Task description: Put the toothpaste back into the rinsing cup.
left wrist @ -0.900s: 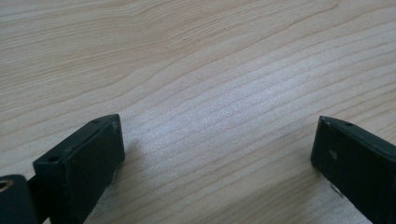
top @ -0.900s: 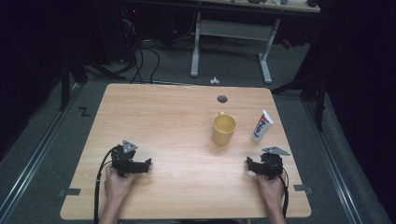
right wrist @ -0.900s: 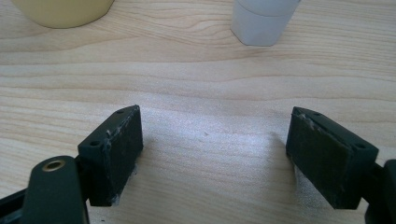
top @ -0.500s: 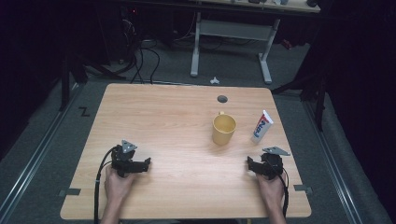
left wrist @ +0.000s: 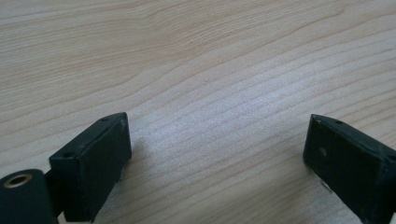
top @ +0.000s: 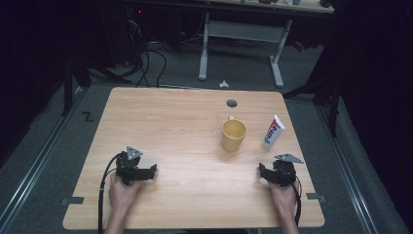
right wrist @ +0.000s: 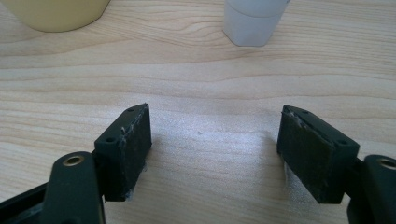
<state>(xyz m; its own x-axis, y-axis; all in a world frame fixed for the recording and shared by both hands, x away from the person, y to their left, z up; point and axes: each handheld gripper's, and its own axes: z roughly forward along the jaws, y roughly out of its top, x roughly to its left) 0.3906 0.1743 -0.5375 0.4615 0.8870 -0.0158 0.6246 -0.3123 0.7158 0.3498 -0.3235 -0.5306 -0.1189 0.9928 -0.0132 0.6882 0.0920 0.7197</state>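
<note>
Both tools, left (top: 146,171) and right (top: 267,173), rest spread and empty on the wood-grain table (top: 175,126) near a round yellow mug (top: 233,134).

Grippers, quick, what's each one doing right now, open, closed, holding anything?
Left gripper: open, holding nothing, low over the bare table.
Right gripper: open, holding nothing, short of the yellow mug and toothpaste tube.

Left claw (top: 146,171) and right claw (top: 265,173) rest on the surface (top: 170,126); yellow mug (top: 233,135) stands beside the upright toothpaste tube (top: 273,132).
</note>
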